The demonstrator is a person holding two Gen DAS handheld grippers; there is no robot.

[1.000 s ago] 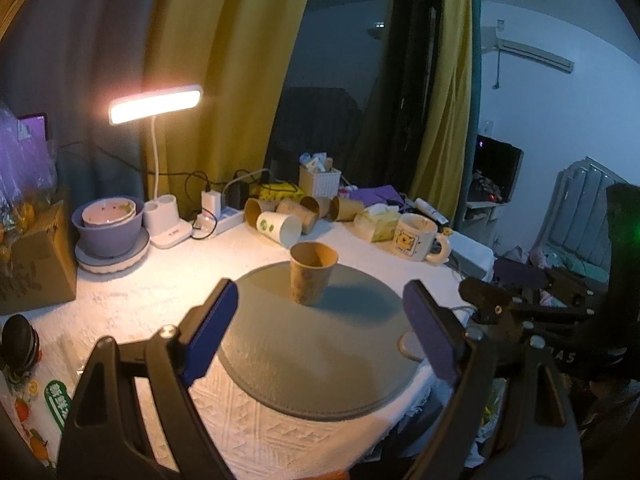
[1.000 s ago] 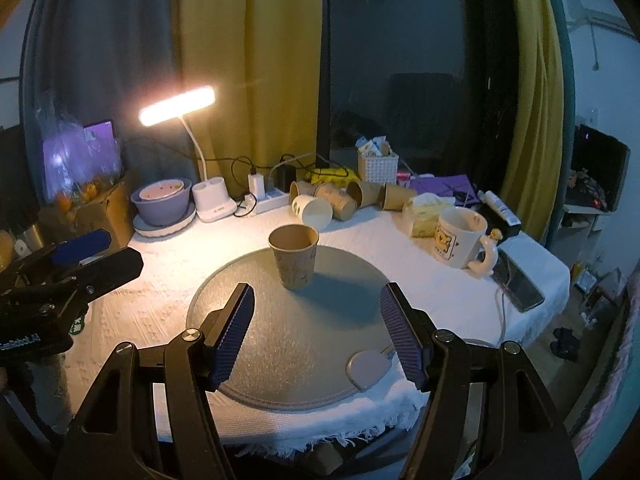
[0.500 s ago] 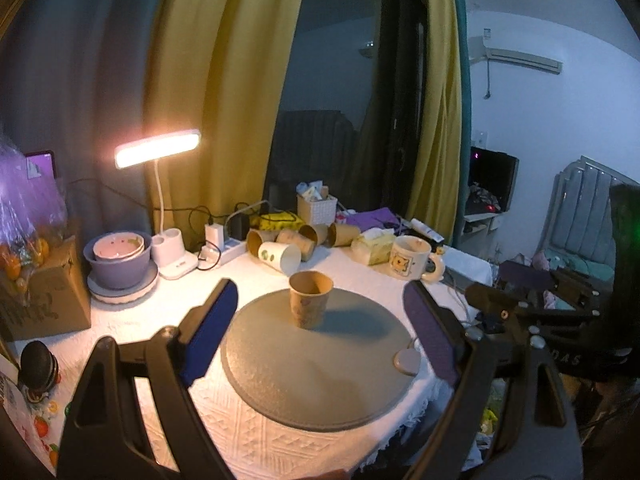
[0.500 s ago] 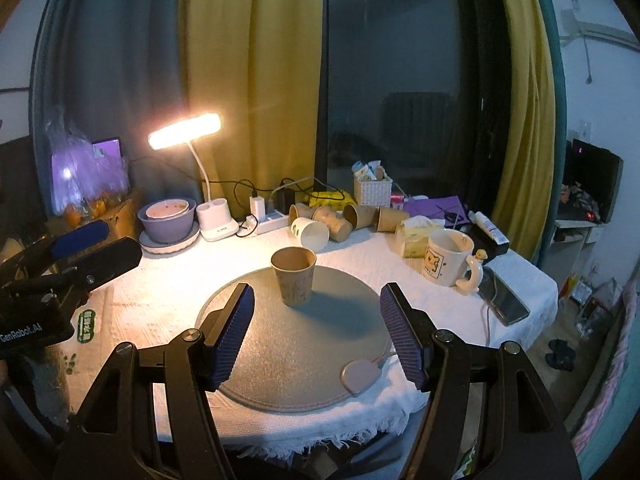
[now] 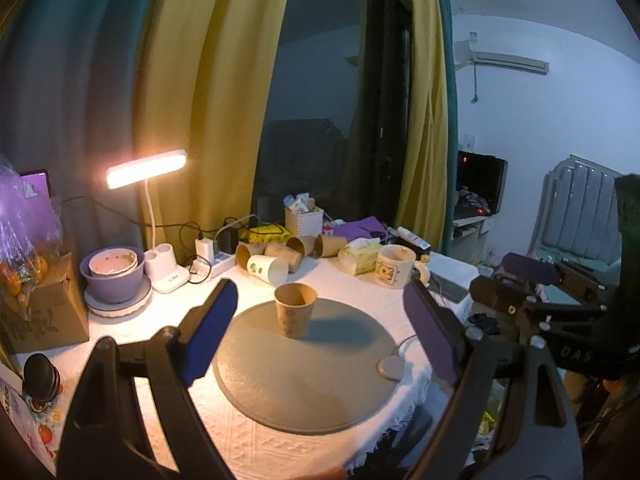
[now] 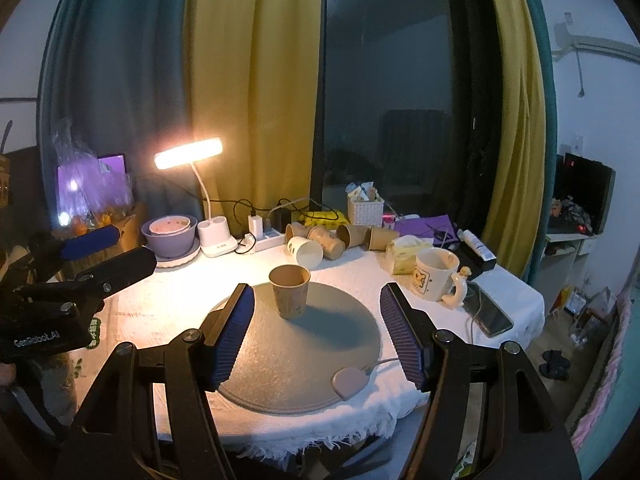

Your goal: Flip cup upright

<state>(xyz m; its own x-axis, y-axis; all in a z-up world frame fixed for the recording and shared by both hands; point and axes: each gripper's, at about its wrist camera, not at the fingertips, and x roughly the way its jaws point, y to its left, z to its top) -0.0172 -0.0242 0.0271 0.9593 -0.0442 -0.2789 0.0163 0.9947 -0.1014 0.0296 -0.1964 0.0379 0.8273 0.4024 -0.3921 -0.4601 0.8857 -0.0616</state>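
Observation:
A brown paper cup [image 5: 295, 310] stands upright, mouth up, on the far part of a round grey mat [image 5: 308, 364]; it also shows in the right wrist view [image 6: 289, 291] on the mat [image 6: 300, 352]. My left gripper [image 5: 320, 332] is open and empty, held back from the table's near edge. My right gripper [image 6: 318, 332] is open and empty, also back from the cup. The right gripper shows at the right of the left wrist view [image 5: 540, 300], and the left gripper at the left of the right wrist view [image 6: 88, 256].
Several paper cups [image 6: 320, 240] lie on their sides at the back by a power strip [image 6: 264, 240]. A lit desk lamp [image 6: 188, 154], purple bowls [image 6: 170, 232], a white mug [image 6: 434, 274], a tissue box [image 6: 406, 254], a phone [image 6: 490, 314] and a small round pad [image 6: 348, 380] surround the mat.
Both grippers have pulled back and up from the table, so the cup and mat look smaller. The cup has stayed upright in place.

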